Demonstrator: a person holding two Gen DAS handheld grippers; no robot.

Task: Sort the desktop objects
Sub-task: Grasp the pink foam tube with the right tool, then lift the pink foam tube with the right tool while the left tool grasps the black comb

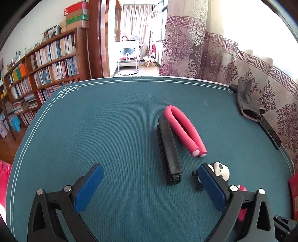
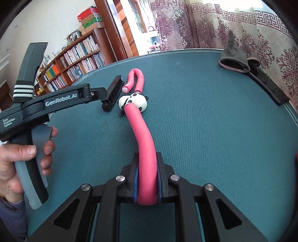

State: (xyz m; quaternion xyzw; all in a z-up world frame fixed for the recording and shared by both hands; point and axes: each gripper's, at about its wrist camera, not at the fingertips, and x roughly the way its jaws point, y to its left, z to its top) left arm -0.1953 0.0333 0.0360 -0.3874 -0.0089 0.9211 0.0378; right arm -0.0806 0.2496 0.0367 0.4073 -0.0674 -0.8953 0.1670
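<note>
1. My right gripper (image 2: 148, 178) has its jaws clamped on a pink foam rod (image 2: 144, 149); the rod runs out from between the pads toward 12 o'clock, its far end over the panda figure (image 2: 133, 102).
2. My left gripper (image 1: 150, 188) has its jaws spread wide with nothing between them, hovering above the teal tabletop (image 1: 93, 130).
3. In the left wrist view, a black comb (image 1: 169, 150) lies lengthwise at 12 o'clock from the open jaws, and a folded pink foam curler (image 1: 184, 130) lies just beside it at 1 o'clock, its two capped ends facing me.
4. The panda figure sits at 3 o'clock, right against the outer side of my left gripper's right-hand pad.
5. A grey glove (image 2: 234, 57) sits at the tabletop's far edge at 1 o'clock in the right wrist view, beside a flat black strip (image 2: 268, 87) along the curtain (image 2: 270, 46).
6. No container shows on the tabletop in either view; a bookshelf (image 1: 46, 65) packed with books stands at 10 o'clock, with boxes (image 1: 77, 15) stacked on top.
</note>
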